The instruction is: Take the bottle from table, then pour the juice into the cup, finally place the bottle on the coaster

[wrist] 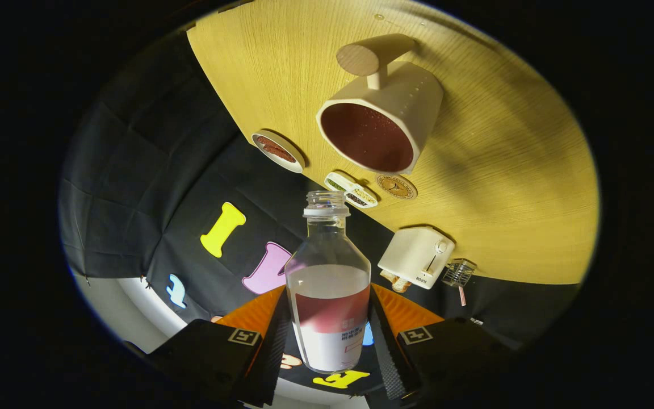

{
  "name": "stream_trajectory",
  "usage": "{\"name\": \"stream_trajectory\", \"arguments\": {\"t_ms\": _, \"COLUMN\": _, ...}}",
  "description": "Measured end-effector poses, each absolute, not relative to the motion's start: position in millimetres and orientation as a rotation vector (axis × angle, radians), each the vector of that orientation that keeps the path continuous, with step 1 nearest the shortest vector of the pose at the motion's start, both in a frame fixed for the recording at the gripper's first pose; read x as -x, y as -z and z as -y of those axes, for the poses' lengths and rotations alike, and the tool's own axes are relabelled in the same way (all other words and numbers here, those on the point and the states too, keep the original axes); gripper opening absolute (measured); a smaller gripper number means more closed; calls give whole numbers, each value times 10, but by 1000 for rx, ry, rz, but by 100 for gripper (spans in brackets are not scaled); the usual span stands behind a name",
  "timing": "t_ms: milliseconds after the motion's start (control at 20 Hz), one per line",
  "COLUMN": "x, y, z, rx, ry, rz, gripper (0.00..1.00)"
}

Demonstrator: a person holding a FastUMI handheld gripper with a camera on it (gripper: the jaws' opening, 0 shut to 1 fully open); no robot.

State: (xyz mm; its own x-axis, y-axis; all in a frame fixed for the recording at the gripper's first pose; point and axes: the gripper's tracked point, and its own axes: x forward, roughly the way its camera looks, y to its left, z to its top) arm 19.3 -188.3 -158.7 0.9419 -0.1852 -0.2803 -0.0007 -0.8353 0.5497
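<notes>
Gripping the bottle (pixel 328 284) between both fingers, the tongs (pixel 330 335) point toward the cup (pixel 381 122)

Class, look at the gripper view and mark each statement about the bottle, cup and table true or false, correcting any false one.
1. Both fingers of the gripper press on the bottle. True.
2. The bottle has a cap on. False: its mouth is open, with no cap on it.
3. The cup holds dark red liquid. True.
4. The bottle is empty. False: some dark red juice sits in it.
5. The round coaster lies on the wooden table beside the cup. True.
6. The bottle is standing on the coaster. False: it is held between the fingers, apart from the coaster.
</notes>
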Motion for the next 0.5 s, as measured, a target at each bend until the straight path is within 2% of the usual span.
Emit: {"name": "stream_trajectory", "arguments": {"t_ms": 500, "x": -130, "y": 1676, "z": 1805, "rx": -2395, "ry": 460, "rz": 133, "gripper": 74}}
